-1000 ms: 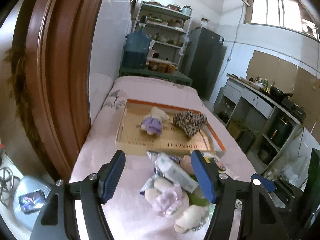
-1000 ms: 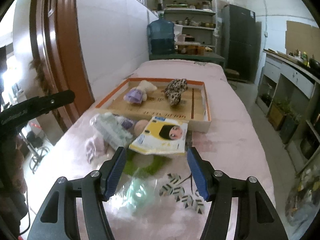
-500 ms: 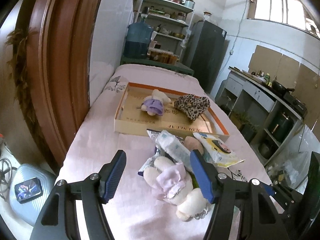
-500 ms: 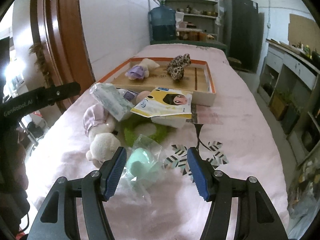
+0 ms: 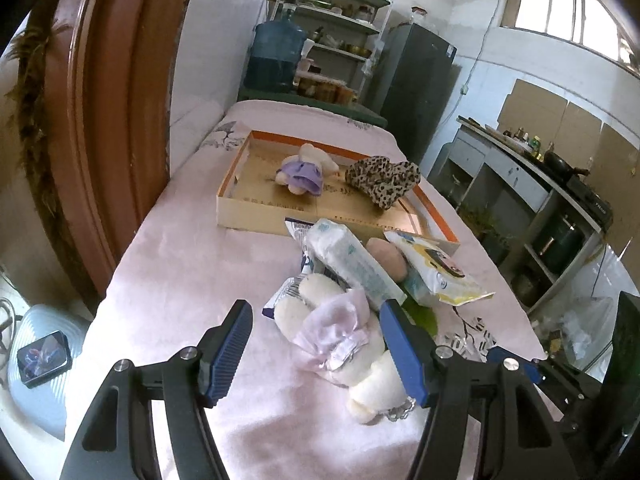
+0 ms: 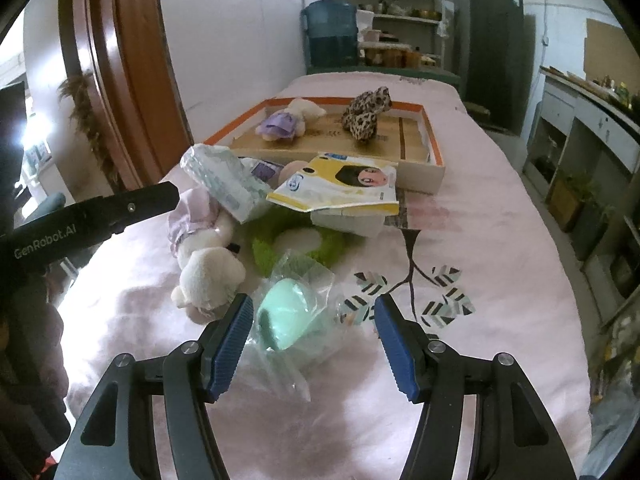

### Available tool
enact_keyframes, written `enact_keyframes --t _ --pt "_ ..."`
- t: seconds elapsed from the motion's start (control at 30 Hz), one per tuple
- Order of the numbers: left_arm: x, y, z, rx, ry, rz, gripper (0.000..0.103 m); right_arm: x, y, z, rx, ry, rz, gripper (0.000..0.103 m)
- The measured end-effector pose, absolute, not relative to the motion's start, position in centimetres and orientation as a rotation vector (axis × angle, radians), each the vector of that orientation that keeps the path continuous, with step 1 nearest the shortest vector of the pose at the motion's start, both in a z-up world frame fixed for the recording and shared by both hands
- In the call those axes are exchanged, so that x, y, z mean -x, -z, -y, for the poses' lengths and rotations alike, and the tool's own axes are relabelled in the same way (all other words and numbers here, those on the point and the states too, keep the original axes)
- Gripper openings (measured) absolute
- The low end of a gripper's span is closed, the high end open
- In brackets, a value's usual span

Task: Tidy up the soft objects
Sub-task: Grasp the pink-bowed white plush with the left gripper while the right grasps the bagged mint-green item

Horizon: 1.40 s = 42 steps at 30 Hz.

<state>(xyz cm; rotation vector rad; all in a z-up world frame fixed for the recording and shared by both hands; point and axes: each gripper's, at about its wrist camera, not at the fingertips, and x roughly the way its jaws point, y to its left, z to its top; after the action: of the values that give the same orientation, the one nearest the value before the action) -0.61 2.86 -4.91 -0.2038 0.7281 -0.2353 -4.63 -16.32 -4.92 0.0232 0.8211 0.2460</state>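
A pile of soft things lies on the pink-covered table. Nearest me is a white plush toy in a pink dress [image 5: 340,340] [image 6: 204,248], framed by my open left gripper [image 5: 320,344] just above it. Behind it lie a blue-white tissue pack [image 5: 352,260] [image 6: 224,176], a yellow wipes pack [image 5: 440,272] [image 6: 340,188] and a green plush ring [image 6: 296,240]. A mint sponge in a clear bag [image 6: 288,316] lies between the fingers of my open right gripper [image 6: 314,336], untouched. The cardboard tray [image 5: 256,208] [image 6: 420,168] behind holds a purple-dressed plush [image 5: 302,172] and a leopard-print pouch [image 5: 384,180].
A brown door frame [image 5: 112,120] stands along the table's left side. A phone [image 5: 44,354] lies on a stool at the lower left. Shelves, a water jug [image 5: 276,56] and a fridge stand behind the table; a kitchen counter [image 5: 532,176] runs along the right.
Both grippers have sunk toward the table, so the pile looks larger and nearer. The pink-dressed plush now lies between the left fingers, the bagged sponge between the right ones. Both stay open.
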Motion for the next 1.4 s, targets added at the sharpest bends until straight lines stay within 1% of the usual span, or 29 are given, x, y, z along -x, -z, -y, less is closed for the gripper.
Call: enact_keyframes --t 0.6,1.13,1.2,1.23,1.27,1.3,1.33,1.4 --pt "-0.5 7.4 -2.1 0.211 0.248 -0.822 0.066 4.2 5.9 16.2 -0.041 -0.28 -0.849 0.065" --pt "-1.8 9.4 -0.7 0.334 0.346 -0.899 0.065 3.9 6.8 16.6 -0.085 -0.309 -0.869 0.065" --pt "-2.0 9.5 -0.5 0.339 0.361 -0.9 0.065 3.8 6.9 16.8 -0.098 -0.318 -0.874 0.064" --pt "-2.0 9.5 -0.3 0.336 0.369 -0.901 0.065 3.8 7.0 16.8 -0.104 -0.321 -0.875 0.061" --pt "-2.1 9.5 -0.2 0.334 0.384 -0.899 0.06 3.8 7.0 16.9 -0.116 -0.327 -0.874 0.054" --pt "-2.2 9.5 -0.1 0.334 0.399 -0.896 0.056 3.8 7.0 17.0 -0.126 -0.339 -0.875 0.051" --pt "-2.1 9.4 0.0 0.335 0.417 -0.888 0.049 3.9 7.0 17.0 -0.132 -0.347 -0.876 0.048" --pt "-1.8 9.2 0.2 0.316 0.419 -0.873 0.046 4.0 6.8 16.8 -0.122 -0.351 -0.875 0.046"
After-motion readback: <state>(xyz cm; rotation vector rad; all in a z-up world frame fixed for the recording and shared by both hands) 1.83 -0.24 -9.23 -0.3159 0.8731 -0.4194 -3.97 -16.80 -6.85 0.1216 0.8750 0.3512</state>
